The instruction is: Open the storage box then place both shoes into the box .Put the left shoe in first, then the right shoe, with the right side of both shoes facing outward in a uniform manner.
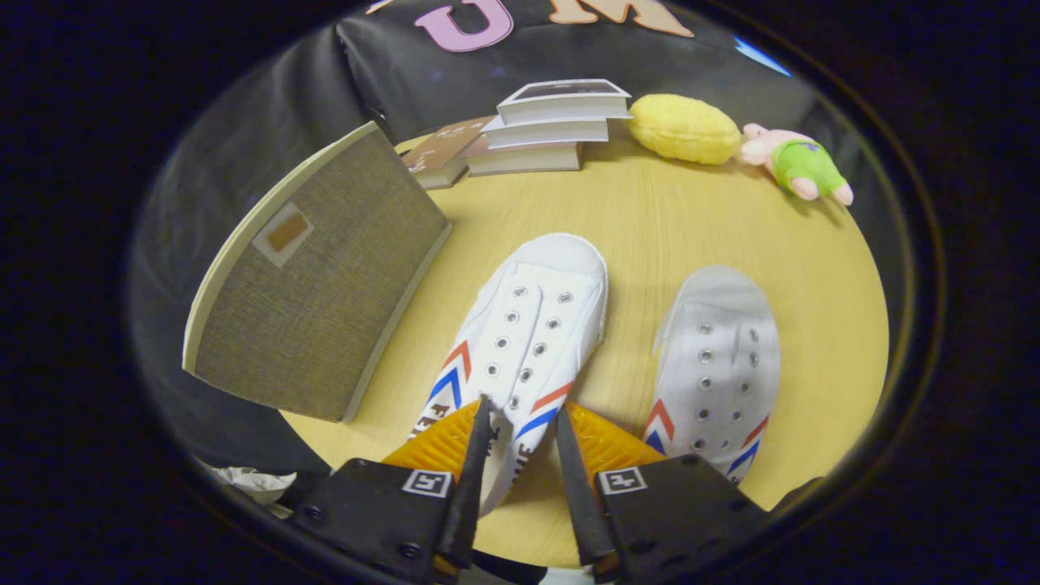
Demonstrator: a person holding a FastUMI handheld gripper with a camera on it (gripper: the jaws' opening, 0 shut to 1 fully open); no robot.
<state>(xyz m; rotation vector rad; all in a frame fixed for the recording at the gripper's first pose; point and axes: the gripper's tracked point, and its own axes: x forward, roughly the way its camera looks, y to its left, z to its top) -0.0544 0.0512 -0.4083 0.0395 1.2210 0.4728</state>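
white canvas shoe with red-blue stripes lying between fingers of hand-held gripper, narrow gap, contact unclear | second matching shoe just beside, on round wooden surface | grey fabric storage box closed, near first shoe | stacked books, yellow plush beyond

Two white shoes with red and blue stripes lie on the pale yellow tabletop; beside them stands a grey-brown woven storage box.
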